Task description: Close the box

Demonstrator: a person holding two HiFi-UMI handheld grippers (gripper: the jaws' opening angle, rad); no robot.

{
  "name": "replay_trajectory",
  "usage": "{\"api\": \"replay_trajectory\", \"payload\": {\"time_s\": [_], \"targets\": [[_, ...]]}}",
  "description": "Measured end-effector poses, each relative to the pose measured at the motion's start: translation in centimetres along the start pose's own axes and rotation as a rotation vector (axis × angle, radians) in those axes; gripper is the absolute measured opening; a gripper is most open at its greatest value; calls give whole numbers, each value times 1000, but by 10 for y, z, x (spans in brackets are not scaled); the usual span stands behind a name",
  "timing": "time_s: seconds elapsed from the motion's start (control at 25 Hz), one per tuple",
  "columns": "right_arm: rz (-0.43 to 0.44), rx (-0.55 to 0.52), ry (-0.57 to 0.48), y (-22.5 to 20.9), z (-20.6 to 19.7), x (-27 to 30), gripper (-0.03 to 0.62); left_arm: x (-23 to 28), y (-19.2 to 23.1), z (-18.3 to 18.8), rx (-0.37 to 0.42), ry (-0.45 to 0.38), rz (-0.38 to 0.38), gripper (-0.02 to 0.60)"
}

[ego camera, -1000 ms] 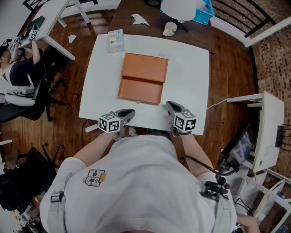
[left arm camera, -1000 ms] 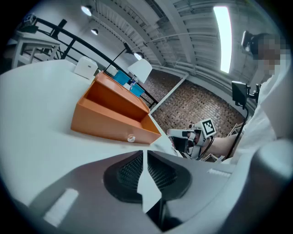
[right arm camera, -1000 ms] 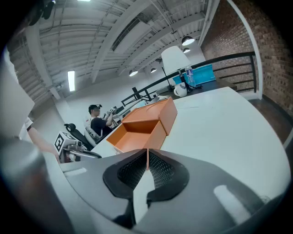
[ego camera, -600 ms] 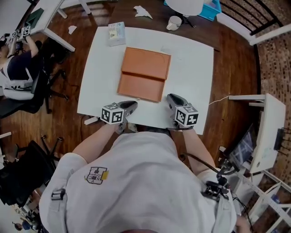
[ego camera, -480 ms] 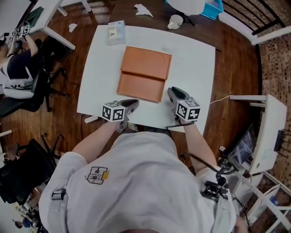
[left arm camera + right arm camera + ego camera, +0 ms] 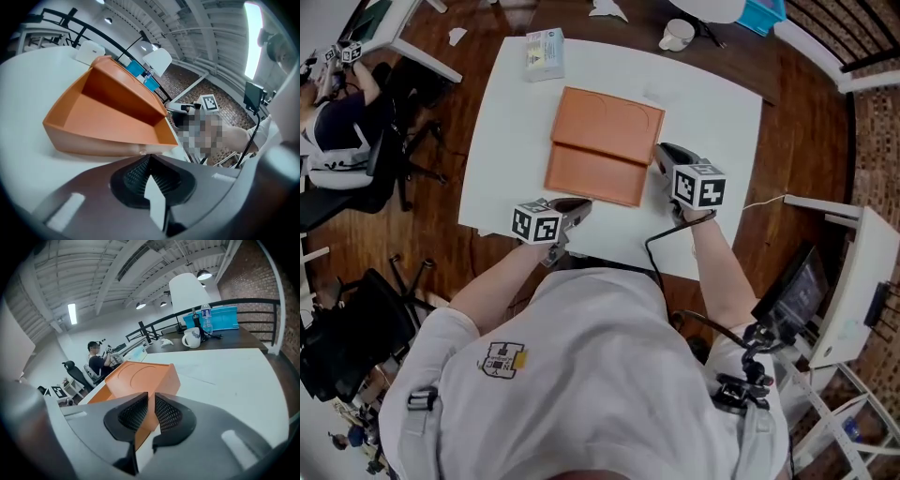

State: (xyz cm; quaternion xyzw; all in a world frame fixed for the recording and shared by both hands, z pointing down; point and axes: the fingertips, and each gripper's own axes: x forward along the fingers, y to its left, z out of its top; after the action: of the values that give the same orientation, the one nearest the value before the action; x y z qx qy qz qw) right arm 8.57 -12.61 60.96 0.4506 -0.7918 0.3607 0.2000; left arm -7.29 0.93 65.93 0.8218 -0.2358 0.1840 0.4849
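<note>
An orange box lies open on the white table. Its tray is nearer me and its flat lid is farther. My left gripper rests shut just before the tray's front wall, with nothing between its jaws. My right gripper sits against the box's right side near the fold. In the right gripper view the lid corner stands just beyond my right gripper. Its jaws are a narrow slit apart, and orange shows through the slit.
A small carton lies at the table's far left corner. Beyond the table are a mug, crumpled paper and a blue bin. A person sits at the left. A white desk and a cable are on the right.
My right gripper has moved forward from the table's near edge to the box's right side. The left gripper has stayed by the tray's front.
</note>
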Motion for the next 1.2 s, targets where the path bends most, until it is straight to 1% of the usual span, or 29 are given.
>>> {"api": "replay_trajectory", "payload": {"time_s": [0.08,0.24,0.44,0.52,0.88,1.2], "targets": [[9,6,2,1,0,0,37,-1,-1,1,-4,10,-7,0],[21,-2,10,4,0,-1,32,-6,-2,14,-23,-21,-11,0],[27,6,10,5,-1,-1,25,0,4,25,-16,-13,-14,0],[29,8,12,6,0,-2,21,0,3,31,-28,-30,-19,0],[27,-4,17,7,1,-2,17,17,12,78,-38,-98,-30,0],[39,2,21,8,-2,3,15,32,26,113,-17,-107,-24,0]]}}
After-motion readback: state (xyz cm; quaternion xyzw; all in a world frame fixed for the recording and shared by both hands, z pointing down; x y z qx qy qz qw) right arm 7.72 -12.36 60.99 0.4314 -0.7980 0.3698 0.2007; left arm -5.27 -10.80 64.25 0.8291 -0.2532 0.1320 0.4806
